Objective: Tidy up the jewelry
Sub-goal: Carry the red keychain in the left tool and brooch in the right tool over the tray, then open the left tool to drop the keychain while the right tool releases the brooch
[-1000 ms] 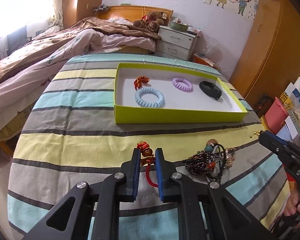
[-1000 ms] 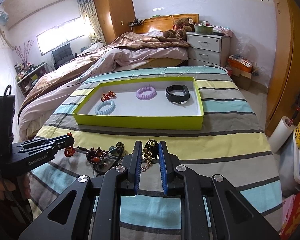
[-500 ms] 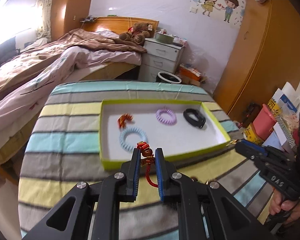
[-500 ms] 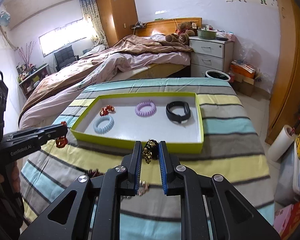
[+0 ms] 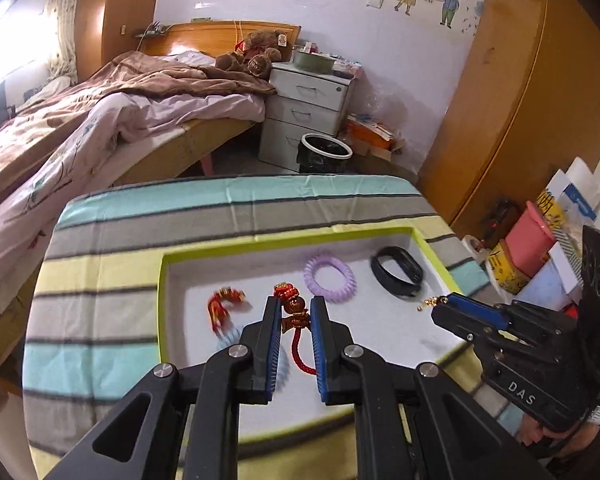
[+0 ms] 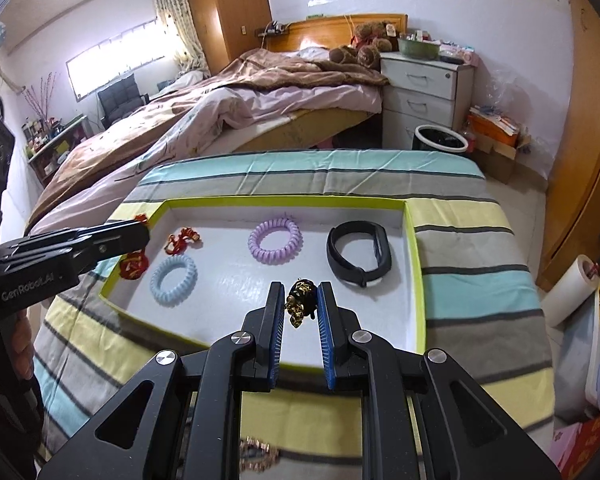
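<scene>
A lime-green tray (image 6: 414,256) with a white floor lies on the striped bedspread. Inside it are a pale blue coil hair tie (image 6: 174,279), a purple coil hair tie (image 6: 275,241), a black wristband (image 6: 359,253) and a small red charm (image 6: 182,240). My left gripper (image 5: 296,312) hangs over the tray's near left part, shut on a red beaded cord charm (image 5: 292,307) whose loop dangles below. My right gripper (image 6: 300,300) hovers over the tray's near middle, shut on a black-and-gold bead bracelet (image 6: 300,302).
A gold chain piece (image 6: 258,453) lies on the bedspread below my right gripper. Beyond the bedspread are a second bed (image 6: 236,116), a white drawer unit (image 6: 426,98) and a bin (image 6: 440,144). Boxes and bags (image 5: 540,240) crowd the right side.
Both grippers travelled forward from the near part of the bedspread to above the tray, each carrying its piece. The jewelry heap has dropped out of sight beneath them.
</scene>
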A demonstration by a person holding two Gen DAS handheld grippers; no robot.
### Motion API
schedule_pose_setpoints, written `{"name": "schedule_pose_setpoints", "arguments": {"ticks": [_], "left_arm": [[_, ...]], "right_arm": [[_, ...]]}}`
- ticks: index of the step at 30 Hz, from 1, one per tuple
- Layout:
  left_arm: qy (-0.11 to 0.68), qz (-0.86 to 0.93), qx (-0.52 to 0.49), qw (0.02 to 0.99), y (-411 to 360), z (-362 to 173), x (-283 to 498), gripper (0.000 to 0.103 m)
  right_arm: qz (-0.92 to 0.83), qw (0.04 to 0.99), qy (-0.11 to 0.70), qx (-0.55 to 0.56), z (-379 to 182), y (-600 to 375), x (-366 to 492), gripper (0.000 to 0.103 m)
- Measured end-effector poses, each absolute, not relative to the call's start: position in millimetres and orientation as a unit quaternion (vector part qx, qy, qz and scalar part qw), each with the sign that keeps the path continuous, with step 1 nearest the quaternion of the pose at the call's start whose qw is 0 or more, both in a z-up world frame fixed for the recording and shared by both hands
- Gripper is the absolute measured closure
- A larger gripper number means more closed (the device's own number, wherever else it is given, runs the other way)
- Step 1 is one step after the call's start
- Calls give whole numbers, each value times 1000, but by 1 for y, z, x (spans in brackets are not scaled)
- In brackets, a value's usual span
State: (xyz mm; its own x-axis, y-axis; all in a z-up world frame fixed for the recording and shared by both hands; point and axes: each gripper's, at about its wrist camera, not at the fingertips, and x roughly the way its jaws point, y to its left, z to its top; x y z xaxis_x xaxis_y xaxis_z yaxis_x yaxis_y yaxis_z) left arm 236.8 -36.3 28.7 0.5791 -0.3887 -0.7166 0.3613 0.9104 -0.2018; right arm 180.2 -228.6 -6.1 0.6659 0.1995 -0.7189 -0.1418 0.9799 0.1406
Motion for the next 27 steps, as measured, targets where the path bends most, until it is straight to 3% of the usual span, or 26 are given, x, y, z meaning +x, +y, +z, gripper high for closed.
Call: {"name": "schedule_pose_setpoints", "arguments": {"ticks": [27], "left_arm": [[475,-208,-23,855,-51,-32,297,88]], "right_arm": [[82,894,440,-30,-45,-209,223,85]]}}
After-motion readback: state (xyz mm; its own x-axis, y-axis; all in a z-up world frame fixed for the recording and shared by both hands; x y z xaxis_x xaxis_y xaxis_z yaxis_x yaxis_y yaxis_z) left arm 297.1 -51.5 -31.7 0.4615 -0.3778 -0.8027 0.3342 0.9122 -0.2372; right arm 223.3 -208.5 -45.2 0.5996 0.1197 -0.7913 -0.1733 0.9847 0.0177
